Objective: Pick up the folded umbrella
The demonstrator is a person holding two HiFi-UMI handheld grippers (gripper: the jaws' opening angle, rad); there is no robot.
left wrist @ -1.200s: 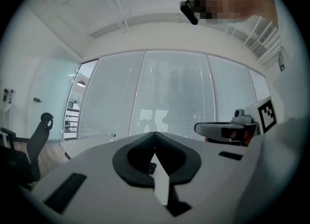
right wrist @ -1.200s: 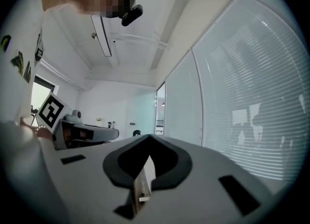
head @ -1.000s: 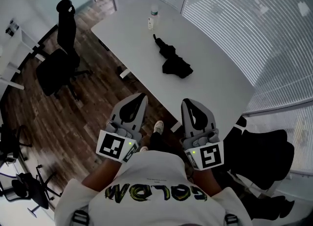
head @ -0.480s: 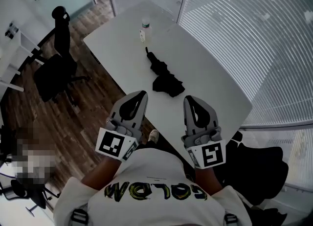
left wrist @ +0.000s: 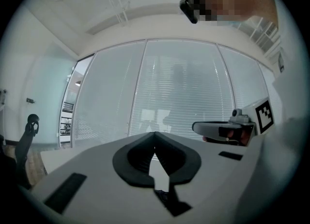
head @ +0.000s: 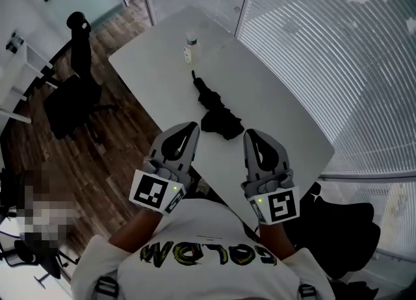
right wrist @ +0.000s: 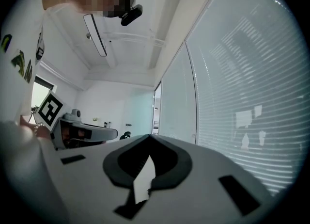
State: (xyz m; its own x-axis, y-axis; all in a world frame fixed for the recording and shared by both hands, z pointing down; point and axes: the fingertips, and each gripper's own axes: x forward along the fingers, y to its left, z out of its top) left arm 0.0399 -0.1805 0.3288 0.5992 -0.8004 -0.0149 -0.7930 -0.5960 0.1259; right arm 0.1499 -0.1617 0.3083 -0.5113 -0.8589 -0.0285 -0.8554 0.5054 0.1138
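Note:
The folded black umbrella (head: 218, 112) lies on the white table (head: 279, 107), its thin end pointing toward the far end and its bunched fabric nearest me. My left gripper (head: 193, 125) and right gripper (head: 249, 134) are held level side by side at the table's near edge, just short of the umbrella. Both are shut with nothing between the jaws. In the left gripper view the left gripper (left wrist: 154, 134) has its jaw tips together, and the right gripper (right wrist: 149, 136) shows the same in its own view. Neither gripper touches the umbrella.
A small bottle (head: 190, 47) stands on the table beyond the umbrella. A black office chair (head: 73, 87) is on the wooden floor at left, another dark chair (head: 344, 227) at lower right. Window blinds (head: 338, 58) run along the table's right side.
I have come closer to the table: the umbrella now lies much nearer the two gripper tips. Both grippers stayed shut and kept their side-by-side pose.

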